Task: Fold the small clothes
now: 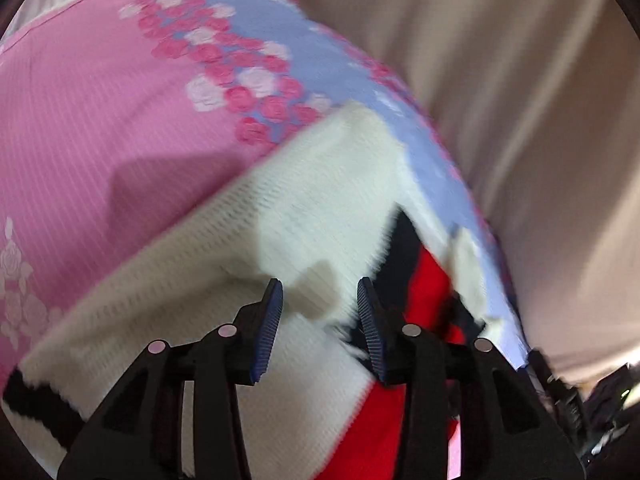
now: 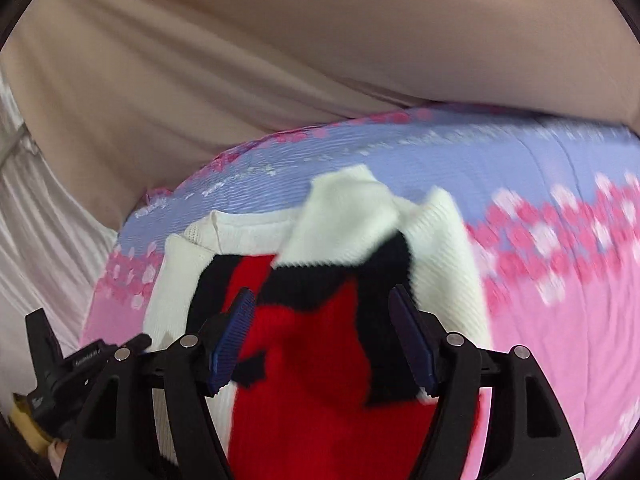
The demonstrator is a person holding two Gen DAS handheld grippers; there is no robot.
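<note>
Left gripper point(image 1: 320, 292): I see its jaws parted, blue ribbed pads point(image 1: 267, 332) clear of any cloth, poised over the cream knit of the small sweater point(image 1: 280, 216). Right gripper point(image 2: 323, 300): jaws likewise spread wide, nothing between them, held above the sweater's red and black panel point(image 2: 316, 344). I cannot tell whether either pad touches the fabric; both views are motion-blurred. From the right wrist view, the sweater lies bunched, cream sleeve parts point(image 2: 344, 216) folded over the red and black. It rests on a bedspread point(image 1: 80, 140), pink with a lavender band and rose print. Beyond the bedspread hangs a beige curtain point(image 2: 240, 60). At lower left of the right wrist view I note the left unit's black body point(image 2: 68, 364).
</note>
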